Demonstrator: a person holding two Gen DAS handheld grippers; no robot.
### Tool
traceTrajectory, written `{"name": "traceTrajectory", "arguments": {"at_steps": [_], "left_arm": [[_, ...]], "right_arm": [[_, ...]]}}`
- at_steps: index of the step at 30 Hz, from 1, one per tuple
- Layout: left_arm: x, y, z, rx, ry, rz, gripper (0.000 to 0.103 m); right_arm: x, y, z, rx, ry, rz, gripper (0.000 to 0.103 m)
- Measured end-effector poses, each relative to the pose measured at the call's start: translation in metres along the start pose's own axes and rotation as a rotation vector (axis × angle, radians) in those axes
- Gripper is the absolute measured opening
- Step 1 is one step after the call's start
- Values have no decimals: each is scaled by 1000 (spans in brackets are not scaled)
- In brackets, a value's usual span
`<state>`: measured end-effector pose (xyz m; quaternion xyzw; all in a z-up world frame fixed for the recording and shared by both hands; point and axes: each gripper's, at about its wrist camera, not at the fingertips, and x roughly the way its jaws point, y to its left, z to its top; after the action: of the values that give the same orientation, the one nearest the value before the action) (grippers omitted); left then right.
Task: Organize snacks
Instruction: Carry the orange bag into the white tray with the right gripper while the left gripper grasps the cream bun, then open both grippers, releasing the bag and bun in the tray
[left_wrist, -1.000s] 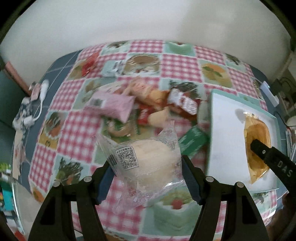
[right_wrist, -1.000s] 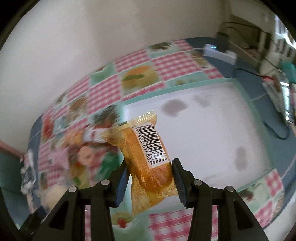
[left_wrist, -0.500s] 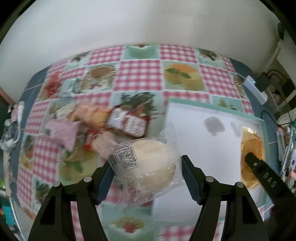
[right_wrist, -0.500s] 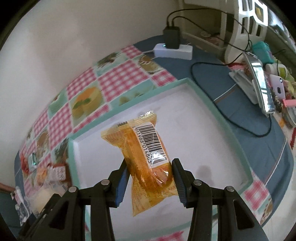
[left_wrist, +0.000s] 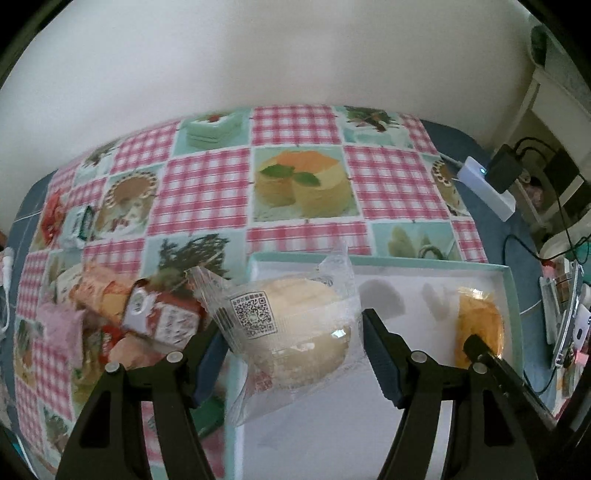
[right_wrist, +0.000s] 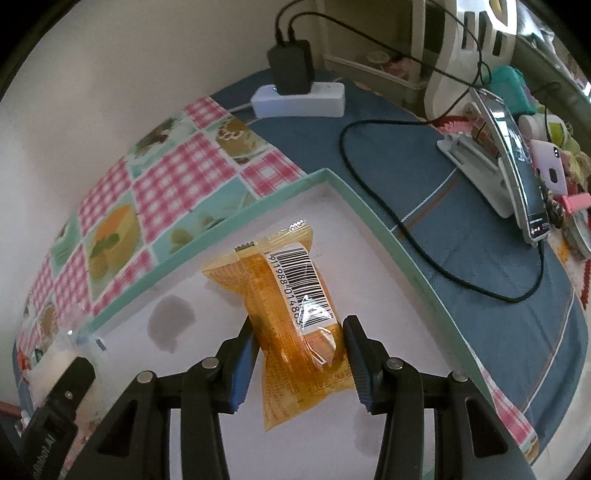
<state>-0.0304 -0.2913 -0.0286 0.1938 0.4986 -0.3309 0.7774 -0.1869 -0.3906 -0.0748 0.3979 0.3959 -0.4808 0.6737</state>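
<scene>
My left gripper (left_wrist: 291, 343) is shut on a clear-wrapped pale round bun (left_wrist: 295, 325) with a QR code label, held over the left edge of a white tray with a teal rim (left_wrist: 388, 260). My right gripper (right_wrist: 299, 354) is shut on an orange snack packet (right_wrist: 291, 306) with a barcode, low over the tray's far right part (right_wrist: 365, 206). The orange packet also shows in the left wrist view (left_wrist: 480, 325). A pile of wrapped snacks (left_wrist: 122, 314) lies on the checked tablecloth left of the tray.
A white power strip with a black charger (right_wrist: 295, 92) and a black cable (right_wrist: 388, 206) lie on the blue cloth right of the tray. A phone on a stand (right_wrist: 517, 177) and clutter stand at the far right. A wall runs behind the table.
Both grippers moved right with their snacks. The bun now hangs over the tray's left edge and the orange packet is further toward the tray's far right corner.
</scene>
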Motion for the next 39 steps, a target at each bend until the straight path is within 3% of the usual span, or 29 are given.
{"name": "traceTrajectory", "arguments": {"at_steps": [6, 14, 16, 18, 22, 24, 28, 30, 39], "left_arm": [[11, -6, -1, 15, 19, -12, 78], [2, 14, -2, -47, 41, -1, 83], [-3, 22, -4, -69, 39, 1, 84], [-9, 31, -9, -100, 31, 2, 84], [-14, 50, -26, -162, 38, 0, 98], [-15, 59, -33, -181, 51, 10, 98], [-23, 76, -42, -211, 42, 55, 99], [-27, 84, -46, -215, 42, 72, 99], [-36, 129, -70, -252, 110, 199, 99]], "right_arm": [[4, -1, 4, -8, -8, -22, 49], [2, 4, 2, -55, -9, -43, 51], [0, 3, 2, -60, -10, -47, 58], [-5, 2, 0, -64, -20, -39, 74], [-14, 5, -7, -93, -28, -27, 81], [-18, 9, -13, -115, -32, -30, 89], [-26, 17, -28, -151, -27, -24, 94], [-29, 21, -33, -166, -30, -18, 103], [-46, 39, -59, -226, -36, 15, 103]]}}
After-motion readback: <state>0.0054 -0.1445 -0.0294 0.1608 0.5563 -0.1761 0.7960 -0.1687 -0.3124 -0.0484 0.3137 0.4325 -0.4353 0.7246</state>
